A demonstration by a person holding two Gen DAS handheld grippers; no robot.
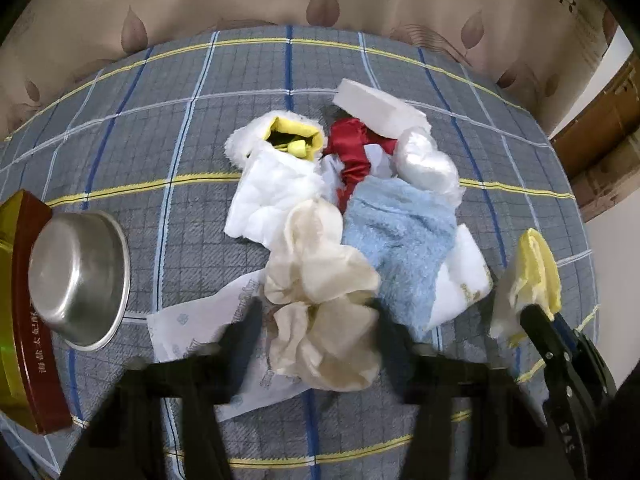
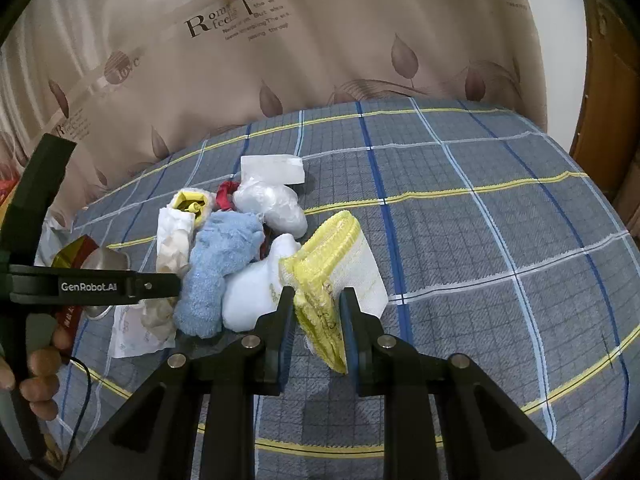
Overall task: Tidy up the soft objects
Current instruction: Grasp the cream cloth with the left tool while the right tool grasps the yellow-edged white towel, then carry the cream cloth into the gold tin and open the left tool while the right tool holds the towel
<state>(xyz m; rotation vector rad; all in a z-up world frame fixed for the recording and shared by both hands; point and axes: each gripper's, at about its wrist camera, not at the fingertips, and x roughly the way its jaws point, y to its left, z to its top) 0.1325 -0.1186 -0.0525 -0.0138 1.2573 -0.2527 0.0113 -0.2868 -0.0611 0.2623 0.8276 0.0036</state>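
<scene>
A pile of soft things lies mid-bed: a cream crumpled cloth [image 1: 324,300], a light blue towel [image 1: 400,236], a red satin cloth [image 1: 354,148], a white padded piece [image 1: 272,192], a fluffy white-and-yellow item [image 1: 292,136], a clear plastic-wrapped bundle [image 1: 428,164] and a white foam block [image 1: 376,108]. My left gripper [image 1: 316,328] is open, its fingers on either side of the cream cloth. My right gripper [image 2: 318,320] is shut on a yellow-and-white folded cloth [image 2: 332,264], held just right of the pile; it also shows in the left wrist view [image 1: 532,276].
A steel bowl [image 1: 76,276] rests on a red and gold box [image 1: 24,312] at the left. A printed white paper sheet [image 1: 200,328] lies under the pile's near edge. The blue plaid bedcover [image 2: 480,220] stretches to the right. A beige leaf-print curtain [image 2: 280,60] hangs behind.
</scene>
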